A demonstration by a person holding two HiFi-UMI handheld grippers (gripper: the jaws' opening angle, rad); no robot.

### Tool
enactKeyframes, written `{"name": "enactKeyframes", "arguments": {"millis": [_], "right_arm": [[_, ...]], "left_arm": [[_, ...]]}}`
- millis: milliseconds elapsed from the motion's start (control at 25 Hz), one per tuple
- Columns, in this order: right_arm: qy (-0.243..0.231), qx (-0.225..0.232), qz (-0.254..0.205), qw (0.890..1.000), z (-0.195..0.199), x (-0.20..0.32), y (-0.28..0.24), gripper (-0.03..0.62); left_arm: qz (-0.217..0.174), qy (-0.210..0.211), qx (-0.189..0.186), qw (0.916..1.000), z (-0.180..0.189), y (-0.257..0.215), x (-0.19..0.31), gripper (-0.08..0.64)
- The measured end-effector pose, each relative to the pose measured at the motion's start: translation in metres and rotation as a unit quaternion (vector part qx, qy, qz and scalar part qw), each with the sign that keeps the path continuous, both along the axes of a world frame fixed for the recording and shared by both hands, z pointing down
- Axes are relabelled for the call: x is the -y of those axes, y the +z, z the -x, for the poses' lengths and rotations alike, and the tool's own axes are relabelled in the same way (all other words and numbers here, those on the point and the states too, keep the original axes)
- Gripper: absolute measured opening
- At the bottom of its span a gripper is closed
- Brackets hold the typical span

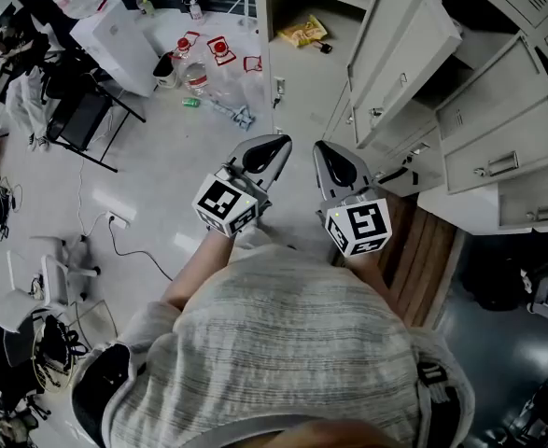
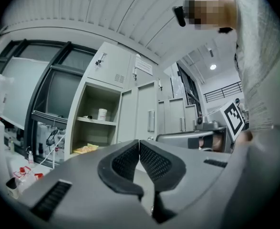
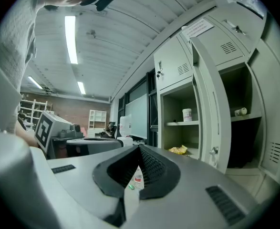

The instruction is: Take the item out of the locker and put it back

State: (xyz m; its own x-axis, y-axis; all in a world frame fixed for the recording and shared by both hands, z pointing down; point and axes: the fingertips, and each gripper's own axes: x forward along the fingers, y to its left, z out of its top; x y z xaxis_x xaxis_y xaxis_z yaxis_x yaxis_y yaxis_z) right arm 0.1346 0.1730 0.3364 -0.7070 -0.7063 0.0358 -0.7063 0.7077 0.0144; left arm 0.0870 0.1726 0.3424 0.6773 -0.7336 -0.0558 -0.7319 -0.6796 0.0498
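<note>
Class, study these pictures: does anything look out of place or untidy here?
Yes. Plastic bottles and red-and-white packets lie scattered on the floor beside the lockers, like litter. Several locker doors hang open.

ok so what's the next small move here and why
Probably reach the right gripper toward the open locker and part its jaws. Both it and the left gripper are shut and empty, held short of the locker, where a yellow packet lies below the shelf that bears a white jar.
</note>
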Motion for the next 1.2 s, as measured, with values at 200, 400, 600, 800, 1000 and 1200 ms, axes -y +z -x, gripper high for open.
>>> {"name": "enactKeyframes", "arguments": {"millis": [200,400,600,800,1000,1200], "right_arm": [[-0.003,0.009,0.004,1.0,0.01,0.014,0.003,0.023],[0.005,-0.002,-0.006,1.0,0.027,0.044,0.007,0.026],[0.038,-0.005,-0.006,0.999,0.041,0.092,0.007,0.026],[0.083,-0.009,0.009,0.996,0.051,0.137,0.017,0.026],[0.123,-0.009,0.024,0.992,0.061,0.176,0.028,0.027],[0.155,-0.015,0.03,0.987,0.071,0.209,0.035,0.026]], "left_arm": [[0.003,0.004,-0.001,1.0,0.009,0.005,0.016,0.008],[0.005,0.015,-0.007,0.9999,0.024,0.008,0.051,0.008],[0.006,0.042,-0.004,0.9991,0.037,0.009,0.1,0.008],[0.016,0.074,0.003,0.9971,0.048,0.017,0.144,0.008],[0.02,0.107,0.009,0.994,0.055,0.026,0.181,0.008],[0.023,0.128,0.014,0.9914,0.061,0.034,0.213,0.008]]}}
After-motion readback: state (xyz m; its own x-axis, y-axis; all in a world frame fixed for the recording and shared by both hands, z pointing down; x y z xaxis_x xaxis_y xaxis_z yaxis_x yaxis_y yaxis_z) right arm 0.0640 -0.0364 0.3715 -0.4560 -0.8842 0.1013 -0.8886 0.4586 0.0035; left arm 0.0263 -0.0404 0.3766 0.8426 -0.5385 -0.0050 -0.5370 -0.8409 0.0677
